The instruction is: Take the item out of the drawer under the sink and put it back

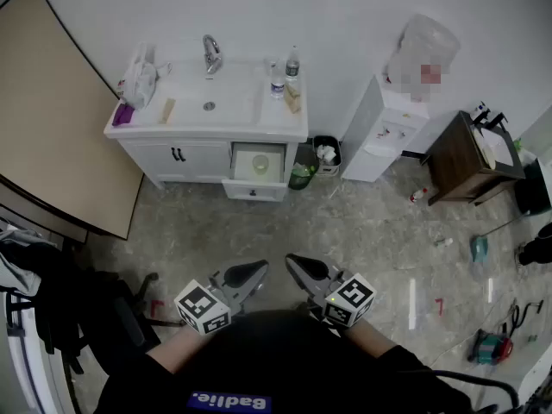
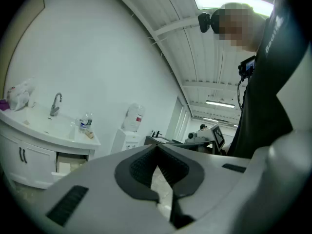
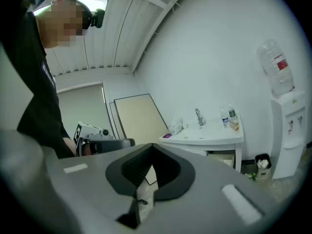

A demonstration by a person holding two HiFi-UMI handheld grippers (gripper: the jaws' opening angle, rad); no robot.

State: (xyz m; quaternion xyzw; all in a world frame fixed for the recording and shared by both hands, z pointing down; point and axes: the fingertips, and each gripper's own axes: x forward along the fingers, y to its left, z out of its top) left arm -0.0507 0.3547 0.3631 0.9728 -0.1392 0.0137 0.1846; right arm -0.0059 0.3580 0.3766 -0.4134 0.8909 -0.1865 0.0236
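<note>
The white sink cabinet (image 1: 207, 106) stands against the far wall. Its lower right drawer (image 1: 253, 191) is pulled open, and a pale round item (image 1: 260, 166) lies inside. Both grippers are held close to the person's body, far from the cabinet. My left gripper (image 1: 261, 268) is shut with nothing in it, and so is my right gripper (image 1: 291, 261). In the left gripper view the jaws of the left gripper (image 2: 157, 147) meet, with the open drawer (image 2: 70, 162) at far left. In the right gripper view the right gripper (image 3: 151, 146) points toward the cabinet (image 3: 204, 136).
Two bottles (image 1: 284, 74) and a bag (image 1: 138, 80) sit on the countertop. A small bin (image 1: 326, 155) and a green bottle (image 1: 300, 177) stand beside the drawer. A water dispenser (image 1: 388, 128) and a brown table (image 1: 470, 158) are to the right. A large board (image 1: 60, 110) leans at left.
</note>
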